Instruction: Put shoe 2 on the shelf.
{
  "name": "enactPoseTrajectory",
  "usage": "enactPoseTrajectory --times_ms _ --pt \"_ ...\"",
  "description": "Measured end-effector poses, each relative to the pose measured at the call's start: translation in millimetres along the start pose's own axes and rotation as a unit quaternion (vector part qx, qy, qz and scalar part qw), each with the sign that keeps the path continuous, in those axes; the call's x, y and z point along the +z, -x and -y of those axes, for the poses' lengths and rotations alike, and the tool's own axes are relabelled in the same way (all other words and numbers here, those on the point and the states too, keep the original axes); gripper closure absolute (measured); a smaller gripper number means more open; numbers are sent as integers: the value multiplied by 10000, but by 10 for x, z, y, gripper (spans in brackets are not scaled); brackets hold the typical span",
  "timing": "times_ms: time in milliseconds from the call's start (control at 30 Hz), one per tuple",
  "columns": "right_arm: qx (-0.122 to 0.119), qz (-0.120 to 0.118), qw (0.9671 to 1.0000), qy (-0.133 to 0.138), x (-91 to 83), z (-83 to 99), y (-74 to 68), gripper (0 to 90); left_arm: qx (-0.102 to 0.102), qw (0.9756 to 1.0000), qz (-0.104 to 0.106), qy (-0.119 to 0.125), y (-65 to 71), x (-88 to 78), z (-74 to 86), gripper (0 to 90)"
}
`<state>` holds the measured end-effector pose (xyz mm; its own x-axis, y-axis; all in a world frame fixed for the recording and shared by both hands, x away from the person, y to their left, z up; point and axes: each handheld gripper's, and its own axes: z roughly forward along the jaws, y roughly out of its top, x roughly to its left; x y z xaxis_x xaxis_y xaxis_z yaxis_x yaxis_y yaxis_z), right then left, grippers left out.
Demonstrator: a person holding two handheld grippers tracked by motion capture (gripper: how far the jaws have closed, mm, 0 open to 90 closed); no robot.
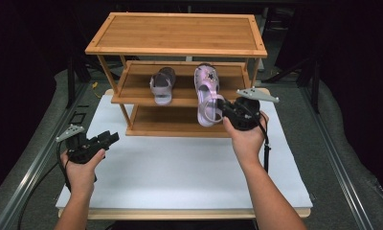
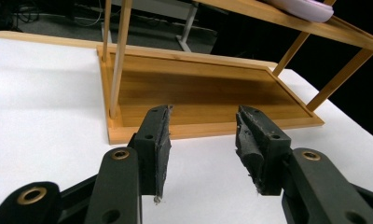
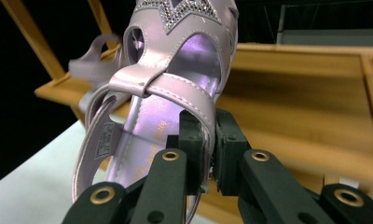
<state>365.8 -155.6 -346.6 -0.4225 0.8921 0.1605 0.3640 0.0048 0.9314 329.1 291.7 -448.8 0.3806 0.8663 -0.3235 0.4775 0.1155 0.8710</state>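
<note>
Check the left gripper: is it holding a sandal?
No, the left gripper has open jaws with bare white table between them.

The held sandal (image 3: pixel 175 93) is shiny lilac with a glittery silver star pattern on top; the other sandal (image 1: pixel 162 85) is duller mauve-grey. The shelf rack (image 1: pixel 177 33) is honey-coloured bamboo, the bench (image 1: pixel 180 167) white, the fingers (image 2: pixel 156 149) black
</note>
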Motion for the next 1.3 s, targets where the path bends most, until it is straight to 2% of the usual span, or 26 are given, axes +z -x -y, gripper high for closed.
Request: enactPoseTrajectory --times_ms 100,133,300,367,600,700,767,900,933,1033,1167,1267,1300 --pt "39 27 10000 -8 64 -104 -16 834 -18 10000 -16 11 -8 -2 1 546" --pt "24 67 10000 -10 134 -179 -35 834 -9 10000 -12 21 -10 -8 -2 546" --pt "-13 194 9998 -67 264 -278 -64 834 -2 10000 2 42 4 -12 -10 546" --pt "-33 270 9995 -171 362 -330 -67 834 9 10000 30 63 20 -18 -16 546" --pt "124 440 9985 -314 569 -374 -1 834 10 10000 28 75 16 -20 -19 546" --pt "104 577 9976 -373 630 -381 15 833 -7 10000 17 81 1 -23 -21 547" --pt "107 579 9973 -444 654 -388 28 833 4 10000 9 67 -5 -20 -20 547" --pt "124 689 9966 -426 708 -396 27 833 -1 10000 14 60 -5 -15 -19 547" --pt "104 601 9970 -484 717 -401 31 833 0 10000 24 62 -3 -13 -18 547" --pt "83 728 9961 -497 770 -405 11 833 5 10000 28 55 -2 -11 -18 547" --pt "92 699 9962 -514 808 -414 8 831 -5 10000 38 44 -6 -5 -17 546" --pt "65 823 9954 -489 887 -398 -2 827 -13 10000 57 51 -12 0 -23 546" --pt "65 754 9956 -552 912 -391 3 822 -18 10000 59 48 -13 -1 -23 547"
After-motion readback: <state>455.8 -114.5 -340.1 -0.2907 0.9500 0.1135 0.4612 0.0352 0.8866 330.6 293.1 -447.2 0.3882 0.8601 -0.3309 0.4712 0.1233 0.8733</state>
